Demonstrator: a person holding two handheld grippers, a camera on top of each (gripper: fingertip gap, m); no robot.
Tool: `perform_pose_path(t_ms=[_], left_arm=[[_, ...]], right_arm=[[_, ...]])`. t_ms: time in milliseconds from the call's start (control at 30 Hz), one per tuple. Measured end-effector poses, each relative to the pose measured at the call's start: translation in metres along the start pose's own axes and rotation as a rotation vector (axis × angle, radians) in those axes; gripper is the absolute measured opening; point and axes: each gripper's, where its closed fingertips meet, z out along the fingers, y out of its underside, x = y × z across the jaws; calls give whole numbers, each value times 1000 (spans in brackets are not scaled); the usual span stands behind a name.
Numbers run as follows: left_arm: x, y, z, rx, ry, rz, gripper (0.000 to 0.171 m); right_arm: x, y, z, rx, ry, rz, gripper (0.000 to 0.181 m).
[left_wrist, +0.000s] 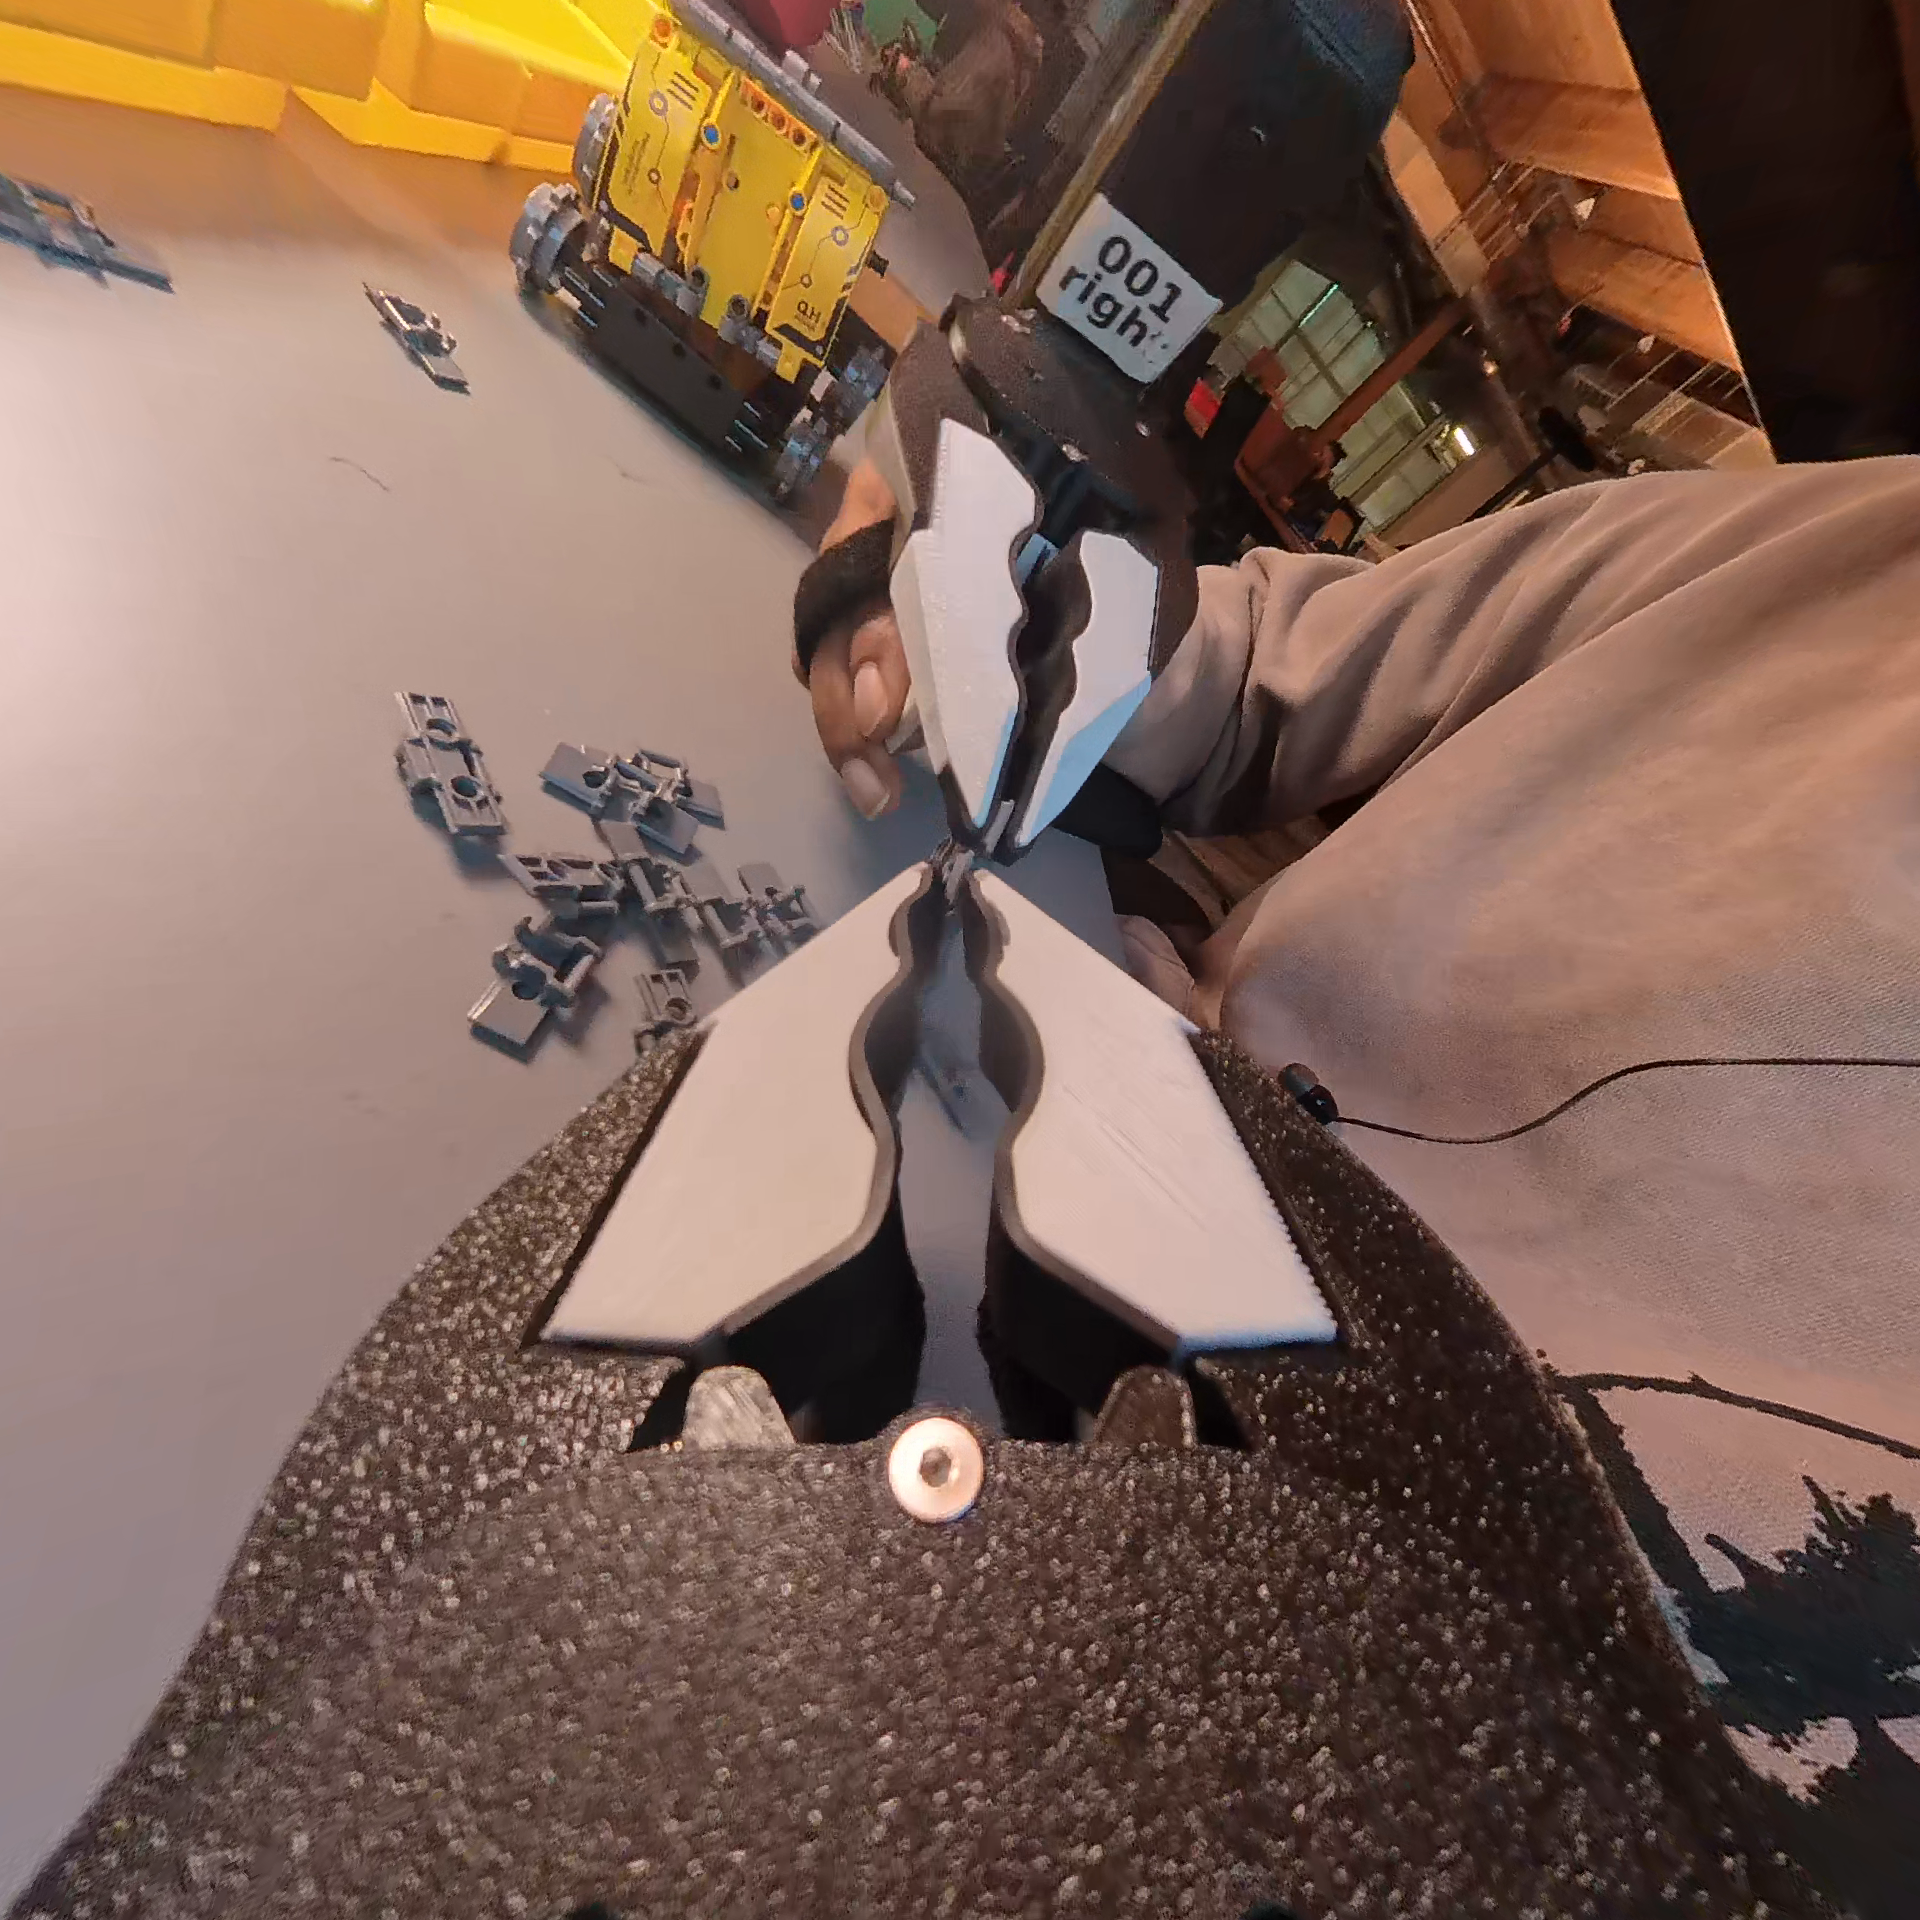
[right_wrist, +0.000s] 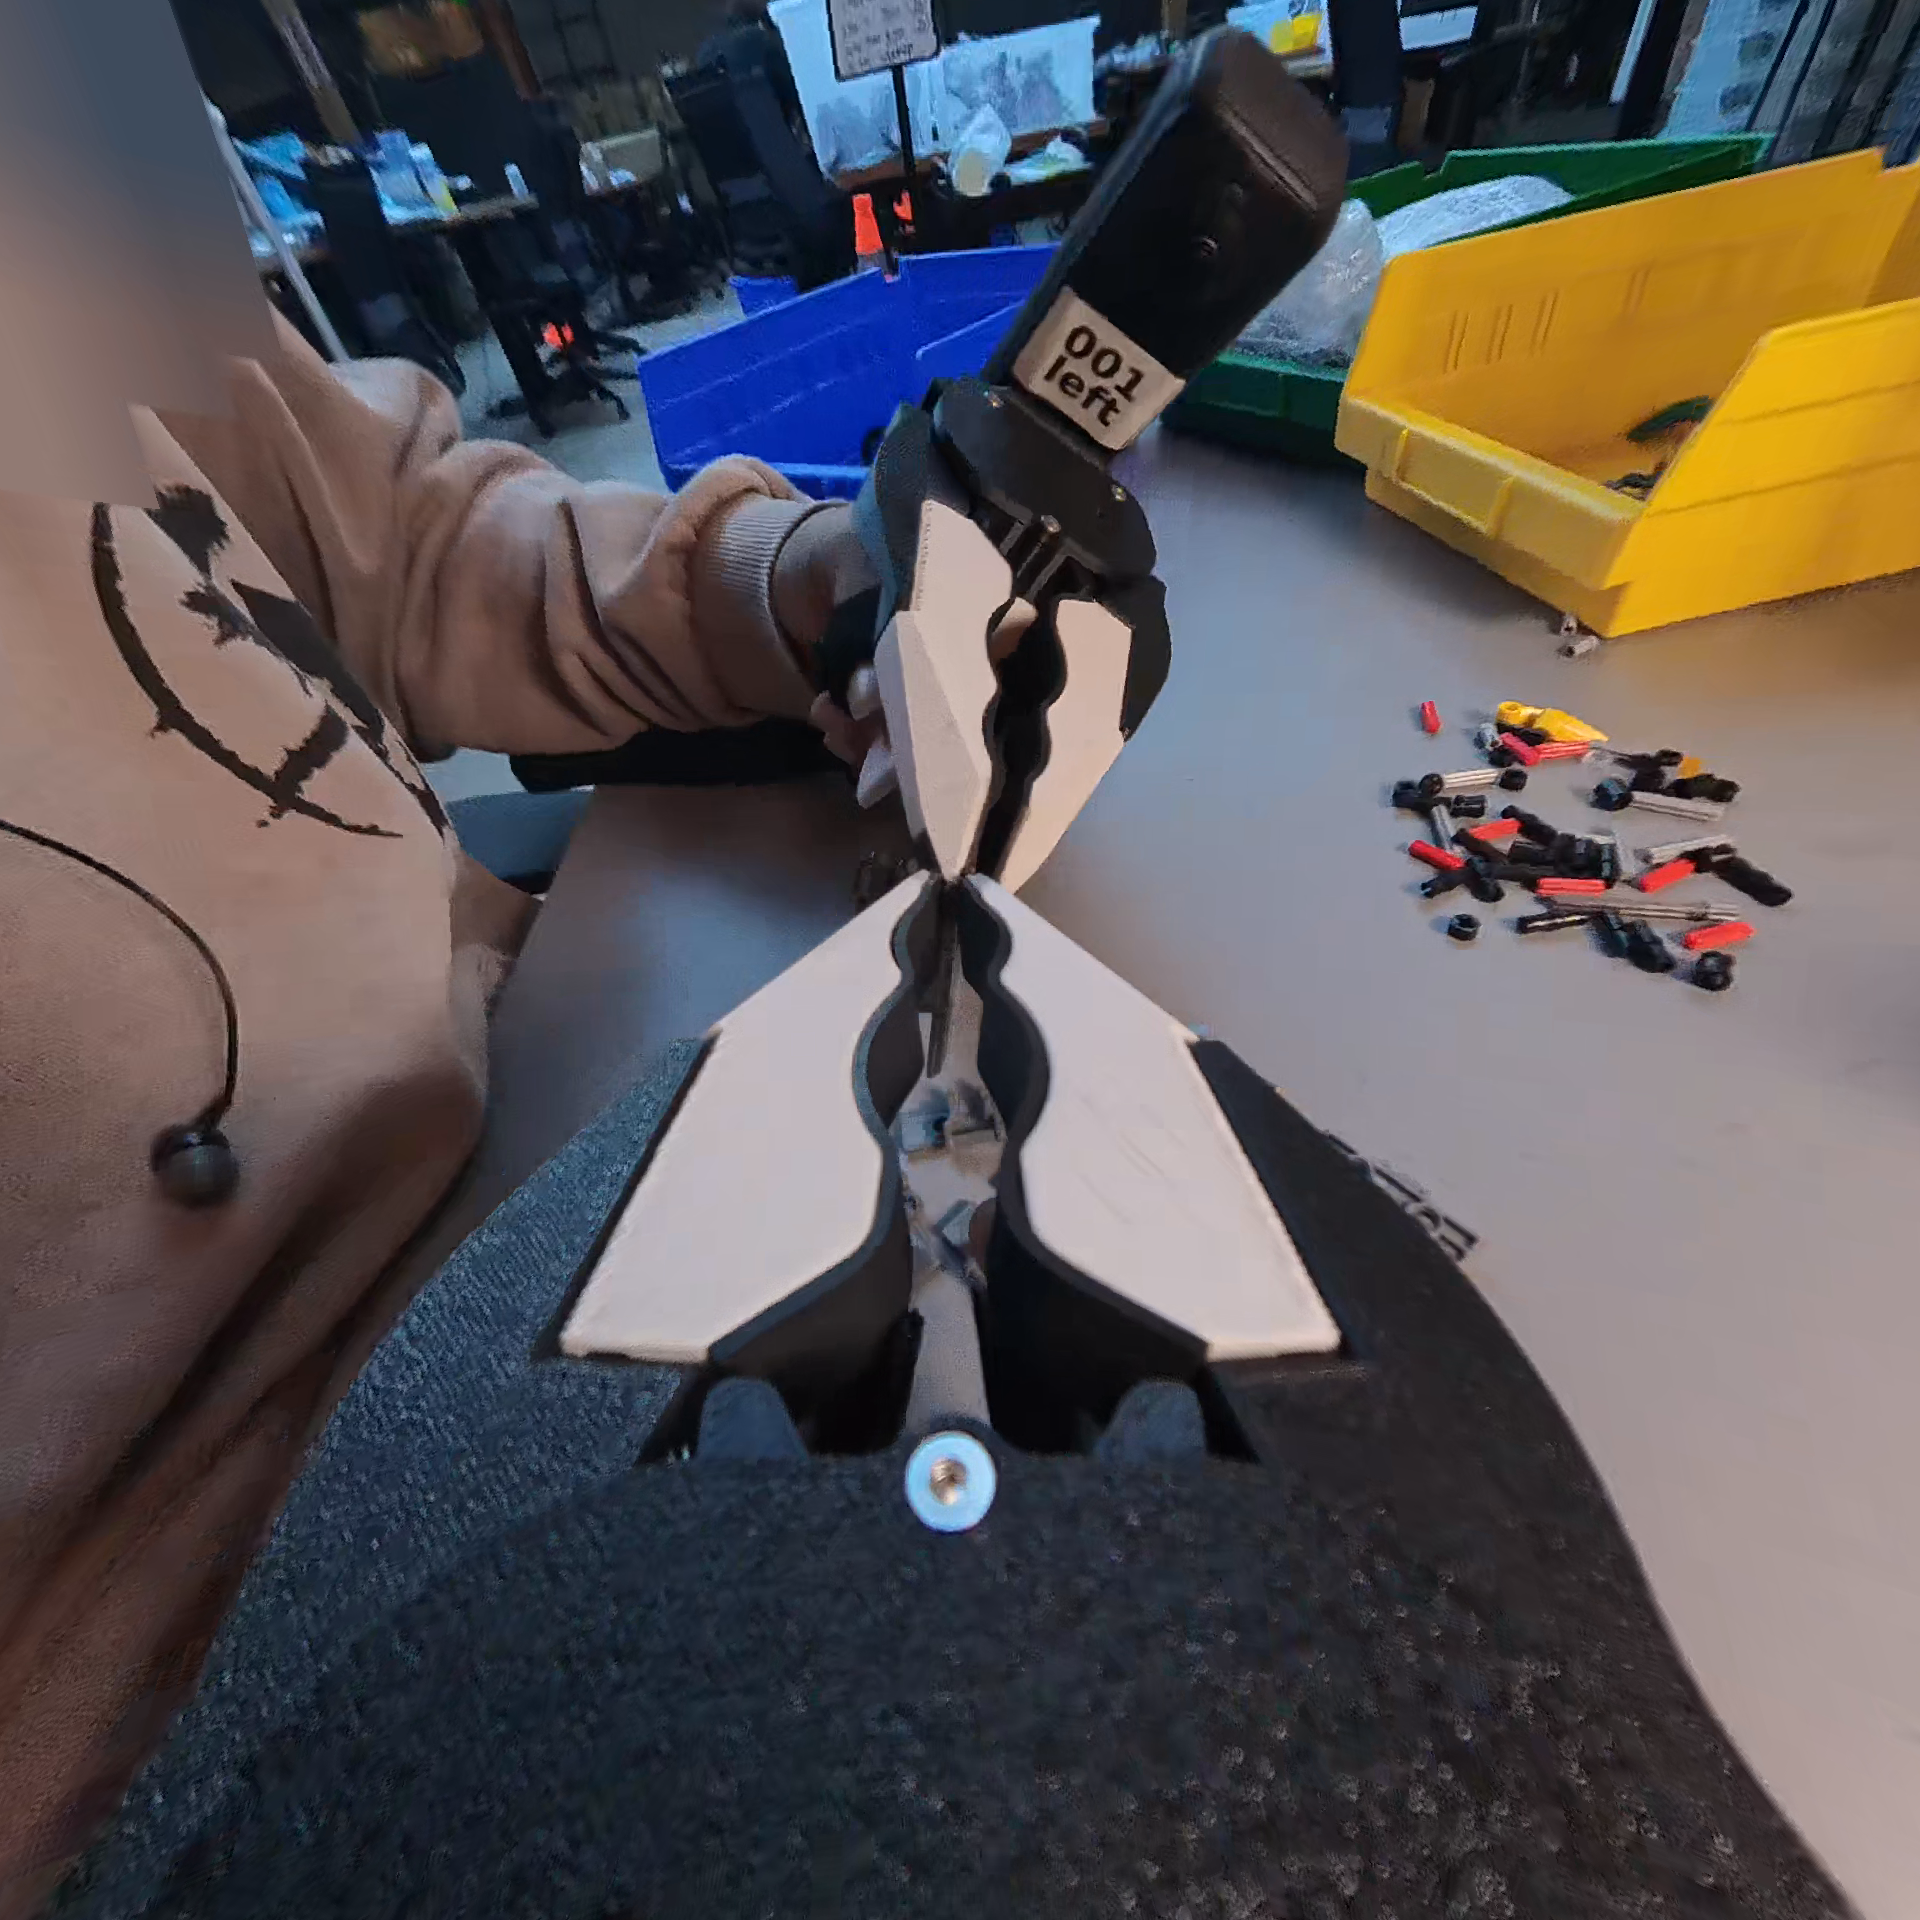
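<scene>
My left gripper (left_wrist: 951, 885) and my right gripper (left_wrist: 992, 836) meet tip to tip above the grey table (left_wrist: 260, 582). Both are shut on a small dark grey plastic piece (left_wrist: 954, 862) pinched between the tips. In the right wrist view the right gripper (right_wrist: 948, 889) grips a thin dark part (right_wrist: 938, 997) that runs back between its fingers. The left gripper (right_wrist: 961, 868) comes down onto it from above. I cannot tell whether this is one piece or two joined pieces. A person's hands hold both grippers.
Several loose grey track links (left_wrist: 582, 883) lie on the table to the left. A yellow and black brick-built vehicle (left_wrist: 717, 239) stands behind them. A pile of black, red and grey pins (right_wrist: 1590, 852) lies to the right. Yellow bins (right_wrist: 1662, 416) and a blue bin (right_wrist: 831, 384) stand at the back. The tips of both grippers are at nearly the same place.
</scene>
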Motion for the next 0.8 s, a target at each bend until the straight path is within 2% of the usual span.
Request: perform_pose_path(t_ms=[233,300,333,367,400,433,500,533,633,733,800], left_arm=[[-1,12,6,-58,5,-38,2],[-8,12,7,-58,-37,-40,2],[-23,6,3,-21,-117,-45,1],[-30,-3,-4,9,-135,-58,1],[-29,-12,-10,29,-142,-25,1],[-24,-12,-10,-1,-154,37,1],[-17,-7,-6,-20,-156,82,2],[-19,-6,-7,-4,-158,62,1],[-22,-11,-17,23,-153,35,2],[-19,-12,-17,30,-126,25,1],[-18,-9,-14,17,-119,26,2]], right_arm=[[-11,11,2,-80,8,-146,0],[-12,15,3,-105,20,-196,0],[-35,15,5,-92,-118,-196,0],[-64,15,16,-78,-231,-170,0],[-70,31,30,-173,-203,-292,0],[-62,26,32,-161,-138,-372,0],[-37,-12,9,-26,-79,-264,0],[-28,-15,-1,-22,-89,-198,0],[-8,-8,-11,-3,-57,-11,0],[12,14,-9,-102,24,61,2],[21,24,-6,-143,60,88,21]])
